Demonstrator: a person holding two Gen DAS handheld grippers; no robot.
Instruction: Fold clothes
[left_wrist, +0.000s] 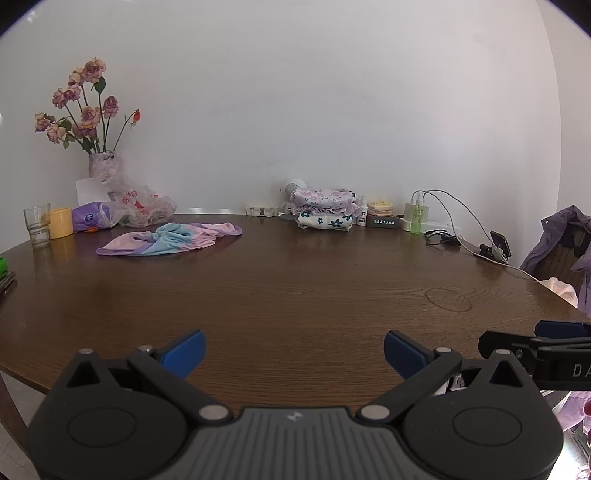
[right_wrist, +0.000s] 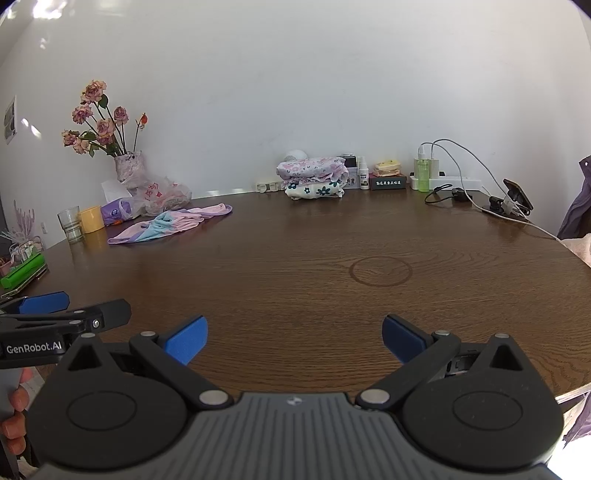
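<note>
1. At the far left edge of the wooden table (left_wrist: 295, 295), a clear glass (left_wrist: 37, 225) and a yellow cup (left_wrist: 61, 222) stand side by side, with a purple pack (left_wrist: 88, 216) and a crumpled plastic bag (left_wrist: 142, 206) just behind them. A vase of dried roses (left_wrist: 103, 166) rises against the white wall.
2. Just right of the cup and bag, toward the table's back left, lies the unfolded pastel garment (left_wrist: 170, 239), pink, blue and purple, spread flat and loosely bunched in the middle. It is well apart from both grippers.
3. Near the front edge, the left gripper (left_wrist: 294, 354) hovers over bare wood with its blue pads spread wide, holding nothing.
4. At the back centre, against the wall, sits a stack of folded floral clothes (left_wrist: 325, 208), a lilac piece on top of a white one with dark flowers. Small bottles and a dark box (left_wrist: 382, 222) stand just beside it.
5. A faint ring mark (right_wrist: 380, 271) shows on the wood right of centre.
6. The right gripper (right_wrist: 294, 338) is likewise over the front edge, pads parted and empty; it stands beside the left one.
7. At the back right are a white power strip (right_wrist: 458, 182), cables, a green bottle (right_wrist: 423, 173) and a clipped phone (right_wrist: 517, 195).
</note>
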